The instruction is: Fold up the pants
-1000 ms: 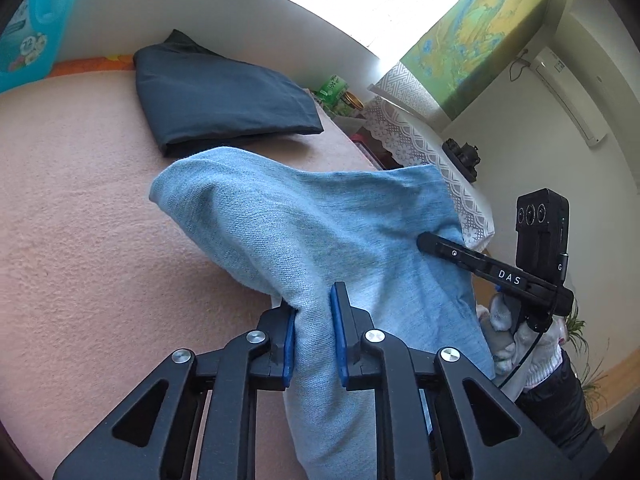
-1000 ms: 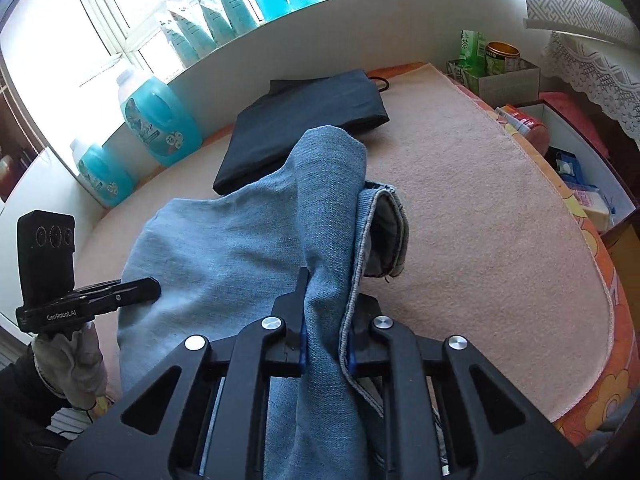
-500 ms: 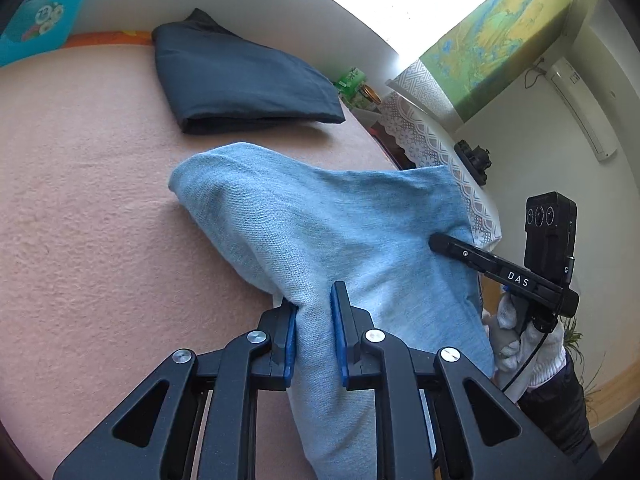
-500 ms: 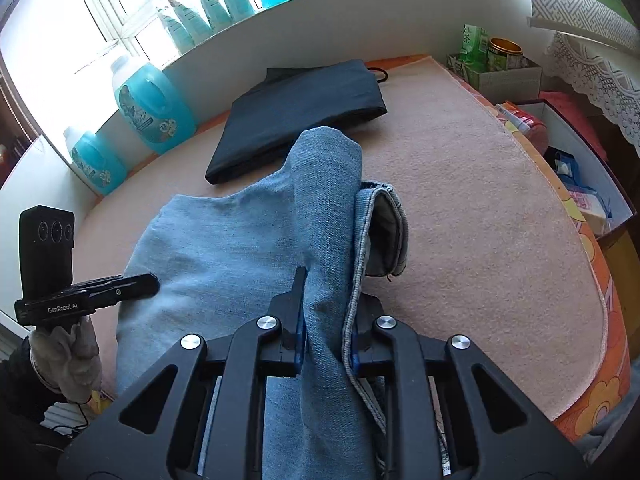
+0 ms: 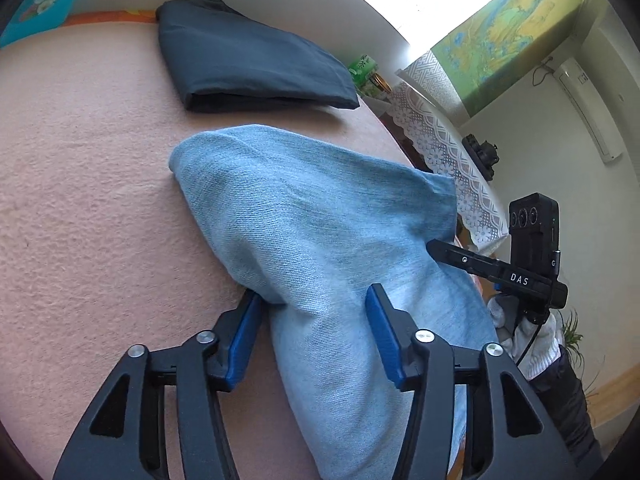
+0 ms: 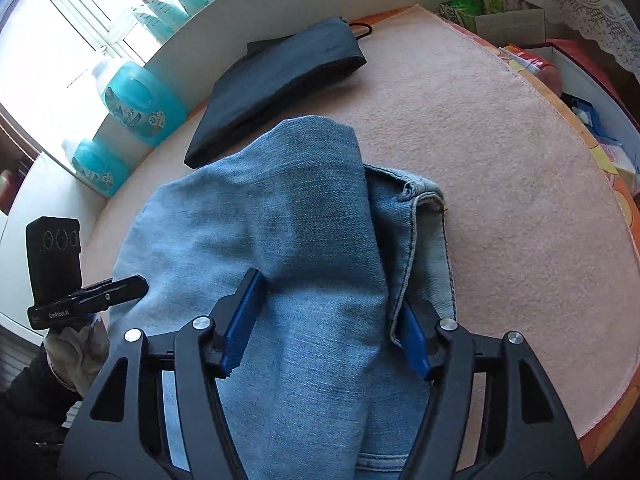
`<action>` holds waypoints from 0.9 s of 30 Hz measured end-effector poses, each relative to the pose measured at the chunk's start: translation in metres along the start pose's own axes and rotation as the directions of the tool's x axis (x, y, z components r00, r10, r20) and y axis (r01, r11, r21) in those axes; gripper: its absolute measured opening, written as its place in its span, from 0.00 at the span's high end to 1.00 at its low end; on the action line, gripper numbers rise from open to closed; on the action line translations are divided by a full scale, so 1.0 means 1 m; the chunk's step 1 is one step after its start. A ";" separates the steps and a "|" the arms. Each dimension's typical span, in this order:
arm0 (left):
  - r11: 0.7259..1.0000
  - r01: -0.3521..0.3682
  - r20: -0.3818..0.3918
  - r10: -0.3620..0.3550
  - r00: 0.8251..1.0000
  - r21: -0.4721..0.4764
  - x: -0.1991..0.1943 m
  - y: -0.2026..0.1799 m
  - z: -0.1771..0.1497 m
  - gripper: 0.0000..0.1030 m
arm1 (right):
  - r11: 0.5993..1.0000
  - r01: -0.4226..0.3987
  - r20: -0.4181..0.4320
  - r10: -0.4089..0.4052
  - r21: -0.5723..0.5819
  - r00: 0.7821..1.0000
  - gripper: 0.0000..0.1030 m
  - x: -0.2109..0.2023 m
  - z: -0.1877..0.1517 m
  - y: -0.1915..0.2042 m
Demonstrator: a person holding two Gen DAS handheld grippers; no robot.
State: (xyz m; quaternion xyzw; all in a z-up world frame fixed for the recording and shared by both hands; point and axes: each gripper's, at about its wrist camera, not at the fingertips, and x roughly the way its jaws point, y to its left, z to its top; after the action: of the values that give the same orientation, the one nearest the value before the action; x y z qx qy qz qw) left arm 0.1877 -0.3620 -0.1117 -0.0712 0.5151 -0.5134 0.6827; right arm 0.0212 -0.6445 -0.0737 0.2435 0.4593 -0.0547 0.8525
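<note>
Nearest, in the left wrist view: left gripper point(image 5: 314, 312), black arms and blue pads, jaws just spread apart, a fold of light blue jeans point(image 5: 320, 236) lying loose between them, pads no longer pressing the denim. Same story in the right wrist view: right gripper point(image 6: 328, 304) with jaws just opened wide, a thick ridge of the jeans point(image 6: 280, 232) running up between the blue pads, cloth brushing the right-hand pad at its hem edge but not pinched.

Just beyond both claws: jeans bunched into a soft folded heap on a pink fleecy blanket point(image 6: 500, 200), one rounded fold toward the far side, a stitched hem with a darker inner face peeking out on the right side of the heap in the right wrist view. Blanket point(image 5: 80, 220) bare to the left of the heap in the left wrist view.

Off to the side of each view: the opposite gripper with its boxy black camera, held in a white-gloved hand point(image 5: 532, 336), left hand point(image 6: 76, 344) likewise gloved.

Farther back, well apart from the jeans: dark folded garment point(image 5: 248, 68) lying flat near the blanket's far edge, same garment point(image 6: 280, 84) seen from the other side.

Farthest: turquoise detergent bottles point(image 6: 140, 100) along a bright window ledge, a lace-edged cloth point(image 5: 448, 152), a green painting point(image 5: 512, 40) on the wall.
</note>
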 end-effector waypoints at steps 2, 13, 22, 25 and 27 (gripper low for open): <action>1.000 0.000 0.003 0.000 1.000 0.008 0.001 -0.003 0.000 0.74 | 1.000 0.018 0.029 -0.018 -0.007 0.999 0.65 -0.006 -0.004 0.008; 0.989 0.038 0.088 -0.052 0.995 0.146 -0.043 -0.045 0.000 0.85 | 0.986 0.100 0.205 -0.070 -0.136 0.976 0.87 -0.072 -0.011 0.086; 0.979 0.059 0.141 -0.087 0.986 0.193 -0.070 -0.064 0.011 0.87 | 0.960 0.158 0.276 -0.092 -0.230 0.957 0.88 -0.103 -0.009 0.136; 0.972 0.050 0.178 -0.092 0.980 0.228 -0.083 -0.075 0.021 0.87 | 0.956 0.167 0.309 -0.088 -0.241 0.947 0.88 -0.116 0.000 0.149; 0.967 0.043 0.198 -0.095 0.976 0.251 -0.091 -0.082 0.029 0.87 | 0.951 0.176 0.333 -0.085 -0.254 0.939 0.88 -0.124 0.008 0.158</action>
State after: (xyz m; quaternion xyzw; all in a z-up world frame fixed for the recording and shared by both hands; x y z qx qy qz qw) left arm 0.1641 -0.3414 0.0101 -0.0577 0.3708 -0.5863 0.7179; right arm 0.0063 -0.5258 0.0881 0.0772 0.3343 -0.0846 0.9355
